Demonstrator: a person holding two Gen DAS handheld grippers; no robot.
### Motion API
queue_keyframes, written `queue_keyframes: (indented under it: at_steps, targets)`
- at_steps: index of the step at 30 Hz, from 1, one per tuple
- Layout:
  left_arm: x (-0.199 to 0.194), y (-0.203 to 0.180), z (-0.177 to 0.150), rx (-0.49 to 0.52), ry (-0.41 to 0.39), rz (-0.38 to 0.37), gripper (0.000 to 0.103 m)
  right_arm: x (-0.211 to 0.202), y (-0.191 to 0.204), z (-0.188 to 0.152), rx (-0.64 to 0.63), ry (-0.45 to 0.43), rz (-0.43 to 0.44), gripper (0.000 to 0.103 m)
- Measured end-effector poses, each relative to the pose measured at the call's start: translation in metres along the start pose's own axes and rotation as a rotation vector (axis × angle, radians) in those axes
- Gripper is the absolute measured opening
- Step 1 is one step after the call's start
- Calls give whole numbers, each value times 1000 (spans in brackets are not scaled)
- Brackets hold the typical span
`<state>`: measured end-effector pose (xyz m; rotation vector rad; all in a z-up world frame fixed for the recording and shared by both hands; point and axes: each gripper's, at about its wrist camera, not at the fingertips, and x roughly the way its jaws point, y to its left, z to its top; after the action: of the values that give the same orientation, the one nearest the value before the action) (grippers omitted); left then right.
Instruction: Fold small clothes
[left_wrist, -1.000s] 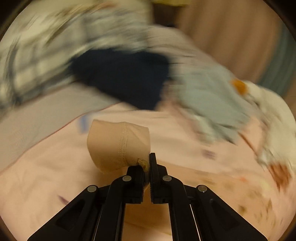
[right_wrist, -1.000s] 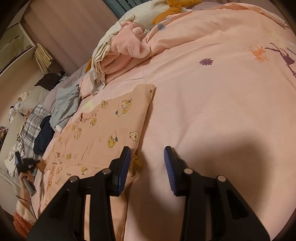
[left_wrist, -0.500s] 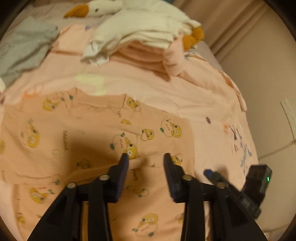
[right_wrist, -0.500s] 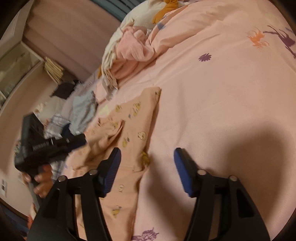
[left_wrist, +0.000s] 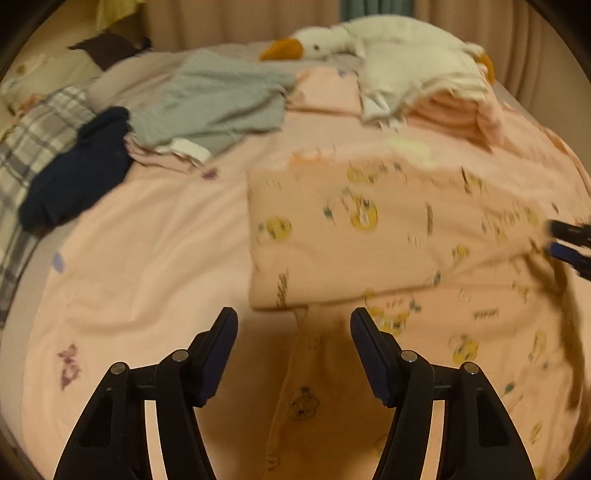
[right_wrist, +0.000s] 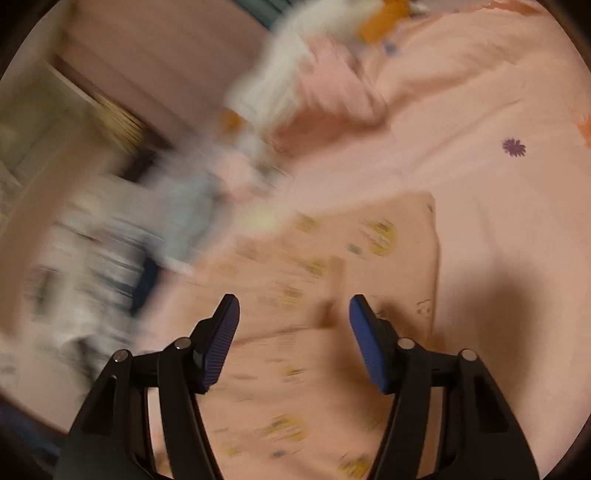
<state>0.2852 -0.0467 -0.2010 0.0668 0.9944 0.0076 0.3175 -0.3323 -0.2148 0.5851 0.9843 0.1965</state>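
A peach garment printed with yellow cartoon figures (left_wrist: 369, 236) lies spread on the pink bedcover (left_wrist: 147, 236), filling the centre and right of the left wrist view. One part of it is folded over the rest, and that fold's thick lower edge runs across the middle of the frame just above the gripper tips. A narrower strip of the same cloth runs down toward the bottom edge between the two fingers.

The left gripper (left_wrist: 294, 325) hangs over this strip with its jaws wide apart and opening; the pads press on nothing, and the cloth lies below them, not pinched. At the far right edge of that view the tips of the right gripper (left_wrist: 569, 242) reach in above the garment's right side.

In the right wrist view the picture is badly smeared on its left half. The same printed garment (right_wrist: 332, 258) fills the lower centre, its straight right edge meeting the plain bedcover (right_wrist: 498, 221). The right gripper (right_wrist: 294, 314) is poised over the cloth, jaws apart and closing, with nothing caught between the blue pads.

Farther up the bed, in the left wrist view, lie a grey-green garment (left_wrist: 218, 99), a dark navy piece (left_wrist: 77, 173) at the left beside plaid fabric (left_wrist: 33, 133), and a white plush goose with an orange beak (left_wrist: 369, 40) on a stack of pink folded cloth (left_wrist: 458, 114) at the upper right. Curtains (left_wrist: 236, 18) hang behind.
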Motion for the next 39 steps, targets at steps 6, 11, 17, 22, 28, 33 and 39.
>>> queue_keyframes:
  at_steps: [6,11,17,22,28,33,39]
  targets:
    - [26,6,-9,45,0,60,49,48,21,-5,68,-2,14,11]
    - [27,15,-3,9,-31,21,33,5,33,16,11,-128,18,9]
    - [34,-9,-3,79,-56,124,24,-29,8,25,-32,-212,-76,9]
    - [27,-16,-6,117,-50,148,24,6,-36,4,12,-64,-172,13]
    - [-34,-13,0,223,-59,218,31,-25,-10,7,-171,-114,-328,46]
    - [-65,-19,32,123,-277,194,51,-69,20,8,-276,-272,-263,40]
    - [60,-55,42,107,34,173,28,8,7,5,-191,-78,-169,11]
